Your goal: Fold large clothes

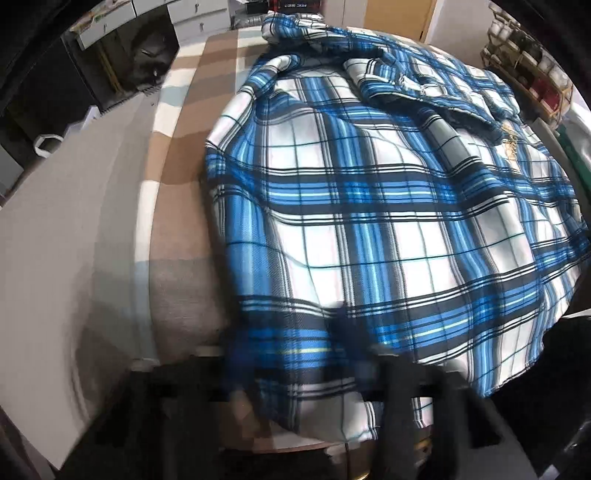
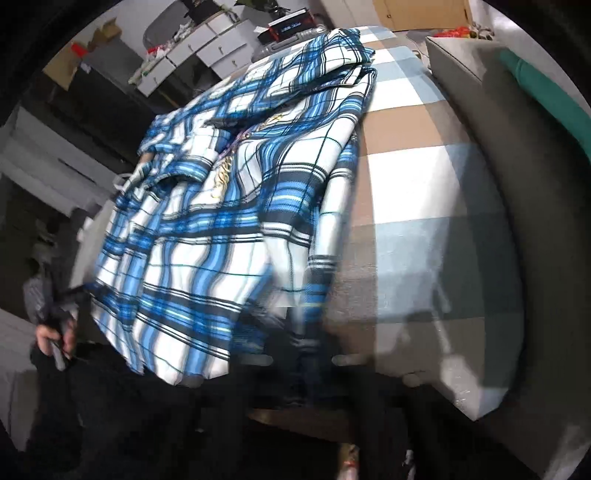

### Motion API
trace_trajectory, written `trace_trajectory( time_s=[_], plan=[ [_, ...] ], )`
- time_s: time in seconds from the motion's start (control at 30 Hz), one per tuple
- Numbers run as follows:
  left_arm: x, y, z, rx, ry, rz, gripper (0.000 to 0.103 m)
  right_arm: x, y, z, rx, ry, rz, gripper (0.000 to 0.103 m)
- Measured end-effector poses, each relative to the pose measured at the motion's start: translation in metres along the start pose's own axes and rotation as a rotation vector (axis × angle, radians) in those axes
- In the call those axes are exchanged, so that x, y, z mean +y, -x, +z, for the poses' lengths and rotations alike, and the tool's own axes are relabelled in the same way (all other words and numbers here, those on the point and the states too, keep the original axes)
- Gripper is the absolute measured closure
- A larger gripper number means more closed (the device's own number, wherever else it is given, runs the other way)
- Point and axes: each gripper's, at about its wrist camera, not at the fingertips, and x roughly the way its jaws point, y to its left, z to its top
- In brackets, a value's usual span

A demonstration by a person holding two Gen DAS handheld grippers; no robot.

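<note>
Shirt (image 1: 369, 206) — blue-white plaid, rumpled

My left wrist view: close above near edge of plaid shirt (image 1: 369, 206), facing steeply down and across checked cover (image 1: 184, 155); shirt fills centre and right of frame. My right wrist view: close over shirt's opposite near corner, tilted down, shirt (image 2: 207, 229) left of centre, cover (image 2: 406, 177) at right. Both share shirt, cover, white drawers (image 1: 199, 18) (image 2: 207, 40) at frame top.

Home, prob. bedroom/storage rm: checked blanket (image 2: 402, 173) on bed, white drawer units (image 2: 207, 40), cluttered shelf (image 1: 532, 70).
</note>
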Motion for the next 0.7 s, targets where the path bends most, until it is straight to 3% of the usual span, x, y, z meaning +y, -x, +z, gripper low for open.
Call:
trace_trajectory(
  time_s=[0.03,0.13,0.2,0.3,0.4,0.53,0.7],
  plan=[
    [0.003,0.0,0.0,0.03,0.016,-0.051,0.102,0.0,0.006,0.0,-0.023,-0.011,0.026,0.1],
    [0.004,0.007,-0.007,0.044,0.012,-0.043,0.102,0.002,0.028,-0.006,-0.087,-0.033,0.078,0.1],
    [0.006,0.014,-0.012,0.053,0.017,-0.089,0.103,0.005,0.034,-0.012,-0.08,-0.043,0.09,0.1],
    [0.019,0.031,-0.023,0.065,0.087,-0.256,0.103,0.008,0.046,-0.028,-0.072,-0.036,0.088,0.1],
    [0.027,0.046,-0.016,0.071,0.115,-0.373,0.103,0.009,0.059,-0.042,-0.074,-0.063,0.108,0.1],
    [0.03,0.067,0.028,0.046,0.11,-0.441,0.103,0.019,0.081,-0.033,-0.141,-0.08,0.166,0.1],
    [0.033,0.081,0.103,0.027,0.118,-0.468,0.103,0.047,0.103,0.024,-0.258,-0.09,0.205,0.1]
  ],
)
